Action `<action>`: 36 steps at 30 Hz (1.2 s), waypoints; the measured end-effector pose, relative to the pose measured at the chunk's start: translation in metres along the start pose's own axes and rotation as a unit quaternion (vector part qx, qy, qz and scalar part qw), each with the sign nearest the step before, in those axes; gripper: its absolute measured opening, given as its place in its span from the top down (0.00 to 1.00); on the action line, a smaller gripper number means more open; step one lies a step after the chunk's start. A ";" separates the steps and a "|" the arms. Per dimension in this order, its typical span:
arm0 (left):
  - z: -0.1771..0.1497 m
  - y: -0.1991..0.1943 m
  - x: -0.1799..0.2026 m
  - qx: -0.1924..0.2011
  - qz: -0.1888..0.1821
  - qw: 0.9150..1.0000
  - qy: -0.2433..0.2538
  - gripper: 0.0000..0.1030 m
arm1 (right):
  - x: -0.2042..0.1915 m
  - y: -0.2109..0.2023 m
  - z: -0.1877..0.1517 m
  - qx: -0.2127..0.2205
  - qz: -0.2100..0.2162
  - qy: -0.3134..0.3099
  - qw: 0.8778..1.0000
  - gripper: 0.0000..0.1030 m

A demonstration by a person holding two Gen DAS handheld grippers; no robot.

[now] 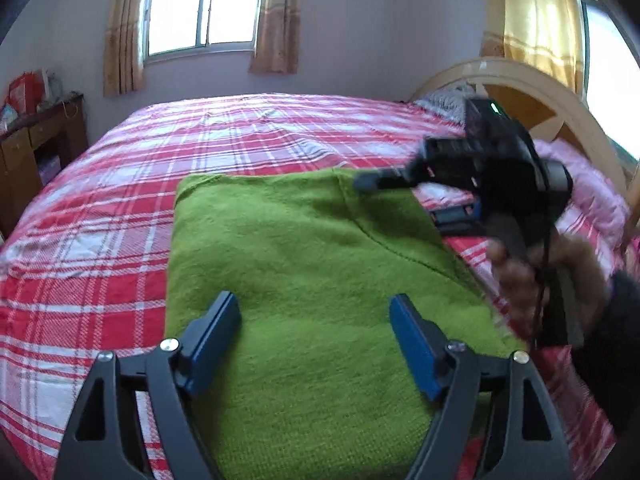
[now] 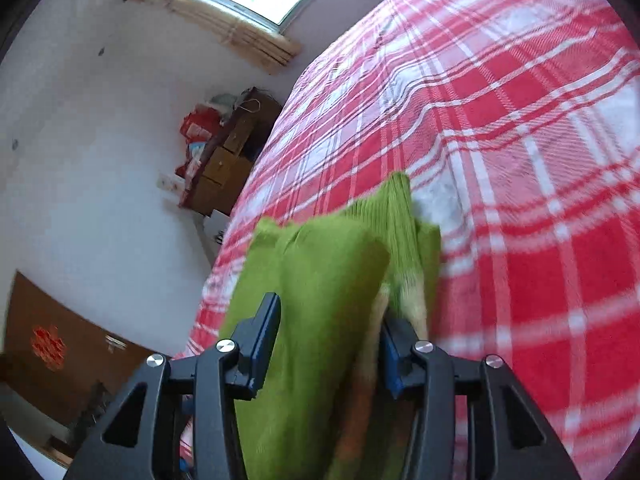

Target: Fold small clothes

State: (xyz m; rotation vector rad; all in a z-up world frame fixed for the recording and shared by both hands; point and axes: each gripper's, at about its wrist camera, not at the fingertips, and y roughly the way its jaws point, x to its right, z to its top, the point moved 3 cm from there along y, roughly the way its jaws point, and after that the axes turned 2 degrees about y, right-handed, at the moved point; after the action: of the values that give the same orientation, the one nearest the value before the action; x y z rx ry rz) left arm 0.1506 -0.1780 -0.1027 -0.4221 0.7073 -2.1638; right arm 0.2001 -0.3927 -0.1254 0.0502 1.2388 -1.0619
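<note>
Pale walls; daylit window [image 1: 204,6] with tan curtains [image 1: 276,20]; bed [image 1: 100,208] in red plaid; wooden cabinet [image 1: 36,148] left; curved wooden headboard [image 1: 532,80].

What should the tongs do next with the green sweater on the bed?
Probably pull the right tongs back and clear. The green sweater already lies folded and flat on the plaid bedspread, a thick fold sits between the right tongs, and the left tongs hover open above it. Backing out gently should leave the fold undisturbed.
</note>
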 end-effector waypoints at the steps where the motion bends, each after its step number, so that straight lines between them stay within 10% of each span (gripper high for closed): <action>1: 0.000 0.001 0.001 -0.001 0.003 1.000 0.002 0.22 | -0.002 0.004 0.003 0.000 0.007 -0.008 1.000 0.58; 5: 0.003 0.006 0.001 -0.004 0.001 1.000 -0.015 0.18 | -0.030 0.006 0.010 0.013 -0.050 -0.110 0.993 0.87; 10: 0.007 0.019 0.017 -0.017 0.015 1.000 0.000 0.12 | -0.048 -0.003 0.015 0.072 -0.136 -0.211 0.965 0.88; 14: 0.010 0.031 0.024 -0.032 0.015 0.999 0.004 0.07 | -0.008 0.012 0.021 0.033 -0.160 -0.163 0.973 0.87; 18: 0.011 0.033 0.021 -0.034 0.010 0.999 -0.007 0.04 | -0.011 -0.034 0.013 0.092 -0.198 -0.132 0.967 0.70; 27: 0.018 -0.017 -0.016 0.003 -0.071 0.990 -0.124 0.04 | -0.075 -0.101 -0.117 0.039 -0.053 -0.238 0.969 0.69; 36: 0.007 -0.025 -0.031 -0.045 0.061 0.994 -0.073 0.04 | -0.063 -0.056 -0.150 -0.029 -0.115 -0.278 0.953 0.69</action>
State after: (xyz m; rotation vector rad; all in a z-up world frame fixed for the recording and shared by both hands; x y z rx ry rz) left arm 0.1585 -0.1426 -0.0840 -0.5629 0.7319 -1.9699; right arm 0.0559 -0.3010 -0.1065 -0.4230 0.7712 -1.1374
